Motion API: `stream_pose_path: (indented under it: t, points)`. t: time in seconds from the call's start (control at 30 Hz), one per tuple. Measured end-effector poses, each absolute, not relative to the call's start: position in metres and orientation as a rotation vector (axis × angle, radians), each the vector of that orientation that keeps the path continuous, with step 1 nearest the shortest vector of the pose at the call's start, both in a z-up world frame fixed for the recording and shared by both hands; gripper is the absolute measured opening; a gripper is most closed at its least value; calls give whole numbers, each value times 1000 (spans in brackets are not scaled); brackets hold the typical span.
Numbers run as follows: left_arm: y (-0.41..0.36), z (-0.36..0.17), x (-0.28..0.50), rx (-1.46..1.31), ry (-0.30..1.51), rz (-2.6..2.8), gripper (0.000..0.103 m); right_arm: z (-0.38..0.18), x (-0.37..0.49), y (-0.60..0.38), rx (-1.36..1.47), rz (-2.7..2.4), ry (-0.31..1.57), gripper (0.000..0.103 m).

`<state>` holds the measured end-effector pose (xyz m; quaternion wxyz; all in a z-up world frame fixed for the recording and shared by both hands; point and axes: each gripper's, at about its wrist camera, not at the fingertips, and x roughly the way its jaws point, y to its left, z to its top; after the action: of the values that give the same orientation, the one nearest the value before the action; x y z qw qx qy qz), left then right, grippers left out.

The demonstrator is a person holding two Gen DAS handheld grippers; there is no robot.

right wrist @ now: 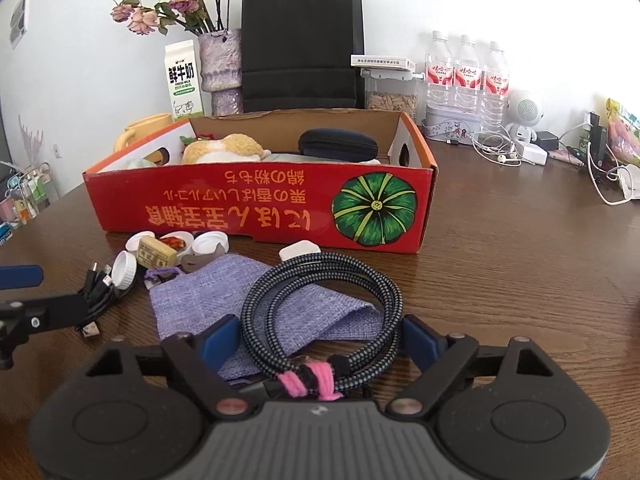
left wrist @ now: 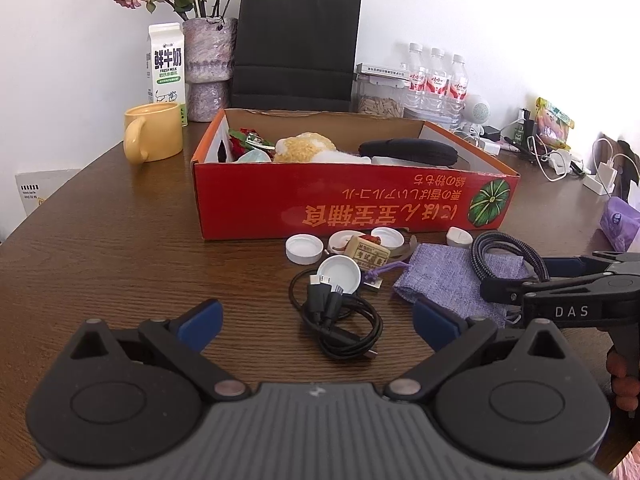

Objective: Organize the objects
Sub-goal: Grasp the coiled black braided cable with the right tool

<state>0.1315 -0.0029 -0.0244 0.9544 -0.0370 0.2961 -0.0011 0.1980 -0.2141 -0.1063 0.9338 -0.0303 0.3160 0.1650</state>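
Two hand-held grippers: both apart, nothing clamped.
Right hand-held gripper (right wrist: 320,338): cable (right wrist: 320,300) between pads.
Risk: coil slips; pouch (right wrist: 208,300) beneath snags.

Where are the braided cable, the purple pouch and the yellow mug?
braided cable (right wrist: 320,280): right wrist view, top of its coil
purple pouch (right wrist: 192,300): right wrist view, bare cloth left of the cable
yellow mug (left wrist: 154,132): left wrist view, its side wall

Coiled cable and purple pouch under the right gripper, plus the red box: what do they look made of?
Coiled cable: braided fabric sleeve, black and grey checker weave, matte; tied with a fuzzy pink and black wrap. Purple pouch: coarse woven cloth, probably linen or burlap-like, threads visible. Red box: printed cardboard, slightly glossy outside, bare brown inside.
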Motion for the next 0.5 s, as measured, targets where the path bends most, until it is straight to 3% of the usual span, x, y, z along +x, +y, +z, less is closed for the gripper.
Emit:
stream_pose_path:
  t: [0.5]
  points:
    - [-14,-33,144,-61,632,34,103,-83,152,-231,-33,270,323,86]
